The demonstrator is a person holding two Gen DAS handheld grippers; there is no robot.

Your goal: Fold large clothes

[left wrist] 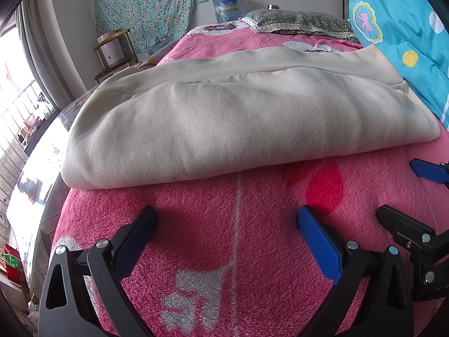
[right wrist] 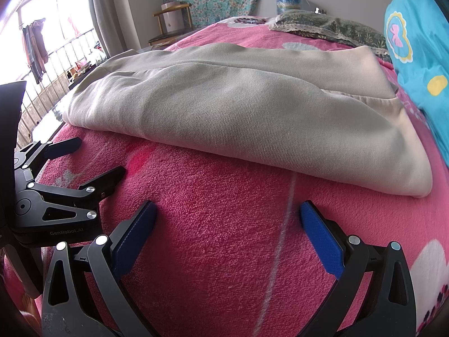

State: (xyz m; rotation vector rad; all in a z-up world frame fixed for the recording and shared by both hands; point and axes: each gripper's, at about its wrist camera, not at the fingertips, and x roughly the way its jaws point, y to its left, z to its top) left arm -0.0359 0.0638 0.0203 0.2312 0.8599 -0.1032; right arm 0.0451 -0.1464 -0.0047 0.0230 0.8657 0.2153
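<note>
A large cream garment [left wrist: 202, 118] lies folded in layers on the pink fleece blanket [left wrist: 213, 224]; it also shows in the right wrist view [right wrist: 238, 106]. My left gripper [left wrist: 227, 216] is open and empty, low over the blanket just short of the garment's near fold. My right gripper [right wrist: 228, 210] is open and empty, also just short of the near fold. Each gripper shows in the other's view: the right gripper [left wrist: 404, 193] at the right edge, the left gripper [right wrist: 95, 157] at the left edge.
A turquoise patterned quilt [left wrist: 407, 28] is piled along the right side. A dark floral pillow [left wrist: 303, 22] lies at the bed's far end. A wooden chair [left wrist: 115, 56] with a white box, a water jug [left wrist: 226, 7] and a window [right wrist: 56, 42] stand beyond the bed's left side.
</note>
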